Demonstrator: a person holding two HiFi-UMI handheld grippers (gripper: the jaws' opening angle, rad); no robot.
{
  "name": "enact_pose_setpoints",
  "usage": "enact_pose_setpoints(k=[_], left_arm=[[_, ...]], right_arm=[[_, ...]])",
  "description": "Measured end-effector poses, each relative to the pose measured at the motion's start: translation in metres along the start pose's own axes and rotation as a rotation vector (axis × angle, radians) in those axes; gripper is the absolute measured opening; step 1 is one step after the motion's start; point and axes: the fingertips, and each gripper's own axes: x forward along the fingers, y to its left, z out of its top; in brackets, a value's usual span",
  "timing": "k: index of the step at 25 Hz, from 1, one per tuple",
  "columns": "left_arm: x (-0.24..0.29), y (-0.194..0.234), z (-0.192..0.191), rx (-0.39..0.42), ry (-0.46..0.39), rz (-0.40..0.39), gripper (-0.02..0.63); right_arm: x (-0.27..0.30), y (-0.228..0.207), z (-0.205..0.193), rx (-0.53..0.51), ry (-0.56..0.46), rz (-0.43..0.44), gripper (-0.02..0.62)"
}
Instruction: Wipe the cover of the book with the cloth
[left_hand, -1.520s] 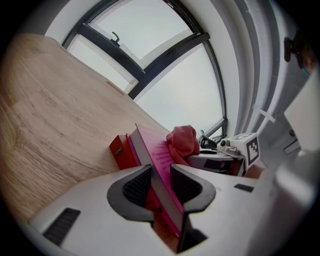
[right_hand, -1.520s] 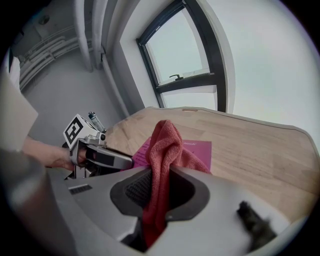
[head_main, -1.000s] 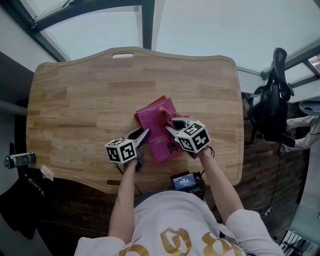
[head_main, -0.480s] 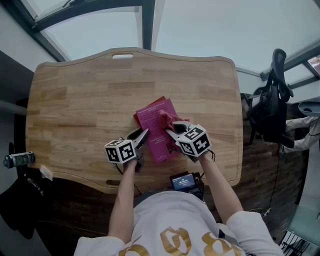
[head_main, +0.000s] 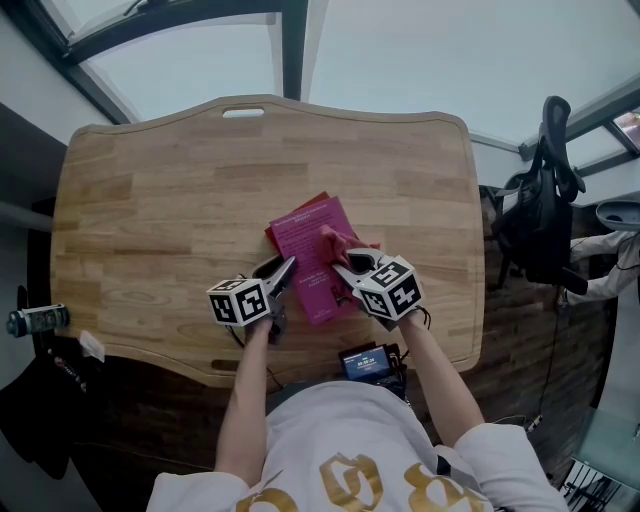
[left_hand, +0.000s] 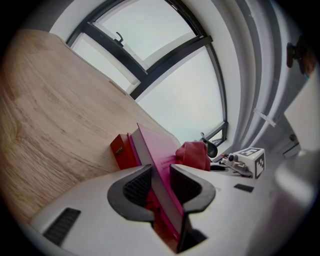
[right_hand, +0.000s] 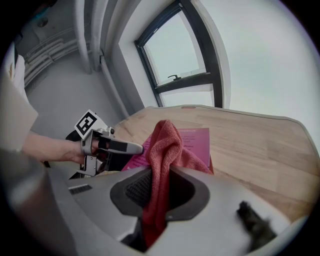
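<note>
Wooden table carries the work. Nearest the person, the left gripper is clamped on the near edge of the magenta book. The book looks stiff and fairly light, so that edge is the best place to steady it. The right gripper pinches the red cloth, which is soft and limp. Its free bunch rests on the cover just beyond the jaws.

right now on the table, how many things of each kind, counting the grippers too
grippers: 2 (left gripper, right gripper)
pink book: 1
red cloth: 1
red block by the pink book, book or box unclear: 1
total: 5
</note>
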Motion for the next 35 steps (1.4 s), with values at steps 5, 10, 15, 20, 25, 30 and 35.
enact_pose_setpoints(k=[5,10,15,20,25,30,35], left_arm=[[0.000,-0.001,0.000,0.003,0.000,0.000,0.121],[0.000,0.000,0.000,0.002,0.001,0.001,0.121],[0.000,-0.001,0.000,0.002,-0.001,0.001,0.123],[0.000,0.000,-0.001,0.002,0.002,0.003,0.123],[0.000,-0.002,0.000,0.004,-0.003,0.001,0.123],[0.000,0.000,-0.001,0.000,-0.003,0.005,0.123],[0.000,-0.001,0.000,0.002,-0.003,0.006,0.123]], right_arm=[[-0.004,0.004,-0.006,-0.001,0.002,0.002,0.072],[-0.006,0.005,-0.008,-0.003,0.006,0.002,0.072],[-0.009,0.009,-0.013,-0.030,0.026,-0.001,0.072],[-0.011,0.014,-0.018,-0.032,0.028,0.004,0.072],[-0.012,0.016,-0.019,-0.038,0.035,0.004,0.072],[-0.011,0.020,-0.020,-0.044,0.043,0.015,0.072],[-0.010,0.023,-0.021,-0.050,0.049,0.024,0.072]])
